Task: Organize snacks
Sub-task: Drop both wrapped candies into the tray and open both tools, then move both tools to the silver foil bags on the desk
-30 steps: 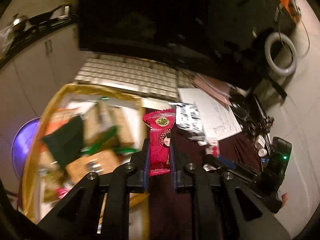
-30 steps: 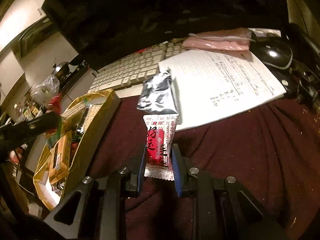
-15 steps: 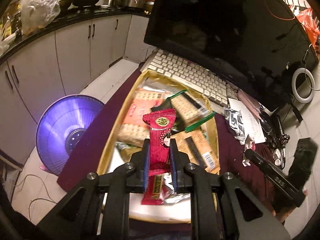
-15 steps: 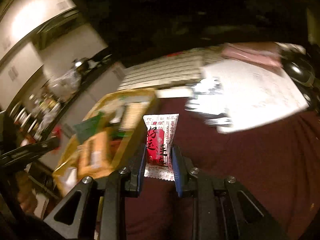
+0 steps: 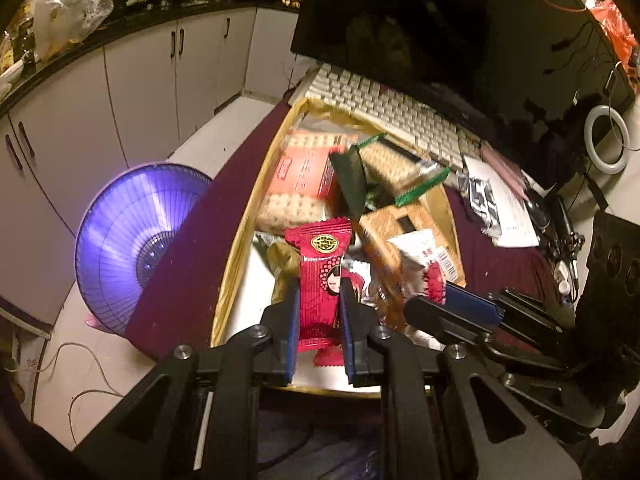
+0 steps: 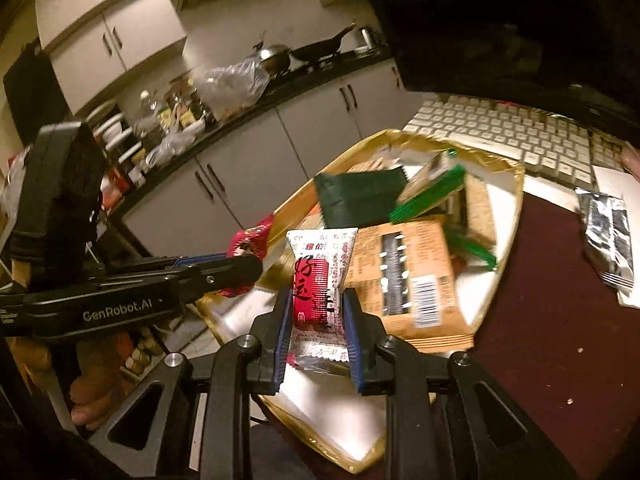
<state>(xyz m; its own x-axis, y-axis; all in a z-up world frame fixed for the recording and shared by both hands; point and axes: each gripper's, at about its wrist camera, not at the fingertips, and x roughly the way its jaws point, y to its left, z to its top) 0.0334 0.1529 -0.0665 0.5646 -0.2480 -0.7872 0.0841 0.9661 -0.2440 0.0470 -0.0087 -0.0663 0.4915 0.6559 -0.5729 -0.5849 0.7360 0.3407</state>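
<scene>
My left gripper (image 5: 319,316) is shut on a red snack packet (image 5: 320,276) and holds it above the near end of the gold tray (image 5: 240,232). My right gripper (image 6: 316,320) is shut on a white and red snack packet (image 6: 318,276), also above the gold tray (image 6: 516,216). The tray holds several snacks: cracker packs (image 5: 300,176), a dark green packet (image 6: 358,196) and a tan packet (image 6: 404,280). The right gripper shows in the left wrist view (image 5: 436,300), the left gripper in the right wrist view (image 6: 240,268). A silver packet (image 6: 608,232) lies on the maroon cloth.
A white keyboard (image 5: 392,112) and a dark monitor (image 5: 440,20) stand behind the tray. Paper sheets (image 5: 504,204) and a mouse lie to the right. A purple fan heater (image 5: 132,240) stands on the floor at left, below kitchen cabinets (image 5: 140,80).
Both grippers have carried their packets leftward from the maroon cloth to above the gold tray. The left and right grippers are now close together over its near end.
</scene>
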